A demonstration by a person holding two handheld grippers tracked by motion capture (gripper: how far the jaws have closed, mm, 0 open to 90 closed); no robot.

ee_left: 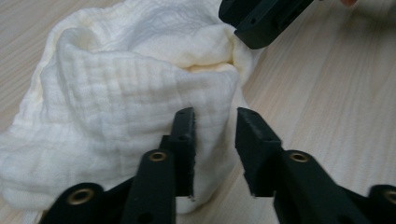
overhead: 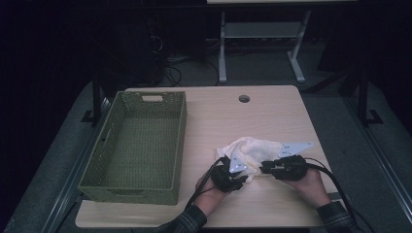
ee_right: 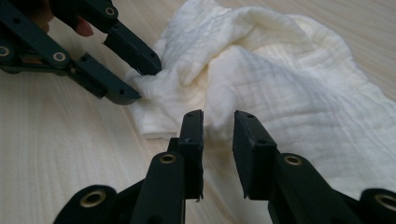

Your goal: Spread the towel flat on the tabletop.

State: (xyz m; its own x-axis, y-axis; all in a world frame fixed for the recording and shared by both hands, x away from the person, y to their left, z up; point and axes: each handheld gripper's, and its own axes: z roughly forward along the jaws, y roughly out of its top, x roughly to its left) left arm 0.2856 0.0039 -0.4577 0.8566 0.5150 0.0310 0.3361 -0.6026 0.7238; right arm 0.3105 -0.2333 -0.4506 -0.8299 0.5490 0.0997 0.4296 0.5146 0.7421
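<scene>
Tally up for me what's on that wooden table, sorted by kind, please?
Cloths: 1, a crumpled cream cloth
Baskets: 1, a green woven basket
Hand-held tongs: 2, the left tongs and the right tongs, both at the cloth
Total: 4

Cloth (ee_left: 116,93) cut off left.

No text, label, brand, number or sign can be read in any of the views.
</scene>
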